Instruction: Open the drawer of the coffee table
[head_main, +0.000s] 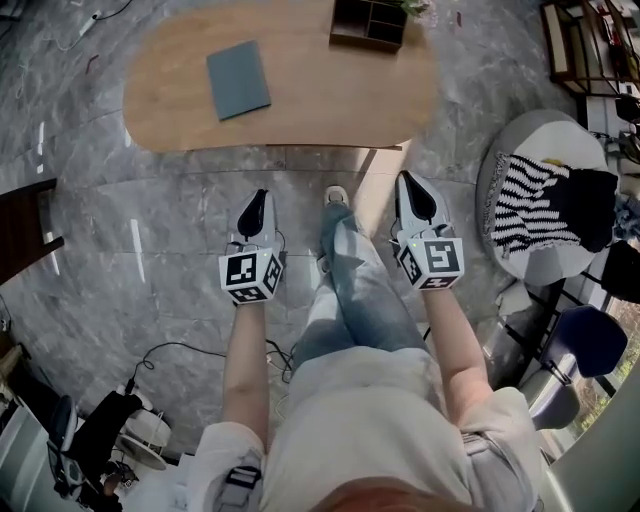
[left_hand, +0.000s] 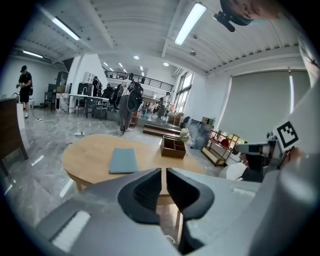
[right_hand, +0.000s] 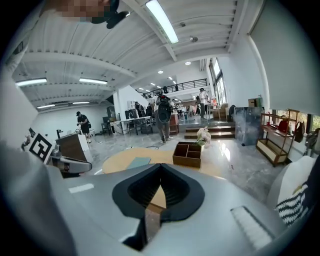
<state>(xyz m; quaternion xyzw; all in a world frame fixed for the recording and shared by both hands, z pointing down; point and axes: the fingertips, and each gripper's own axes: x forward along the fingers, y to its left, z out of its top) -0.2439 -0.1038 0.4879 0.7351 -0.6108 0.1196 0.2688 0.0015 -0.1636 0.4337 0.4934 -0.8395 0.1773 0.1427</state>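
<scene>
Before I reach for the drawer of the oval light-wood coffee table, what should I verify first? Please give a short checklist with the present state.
1. Drawer front visible under the oval light-wood coffee table: cannot tell, no view shows it.
2. Left gripper free: ok, jaws a narrow slit apart, nothing between.
3. Right gripper free: ok, jaws together, empty.
4. Grippers at the table: not ok, both hang short of its near edge.
5. Grey-blue flat folder and dark wooden compartment box clear of that edge: ok.

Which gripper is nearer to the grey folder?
Left. The left gripper is before the table, nearly in line with the folder; the right gripper is well to its right.
</scene>
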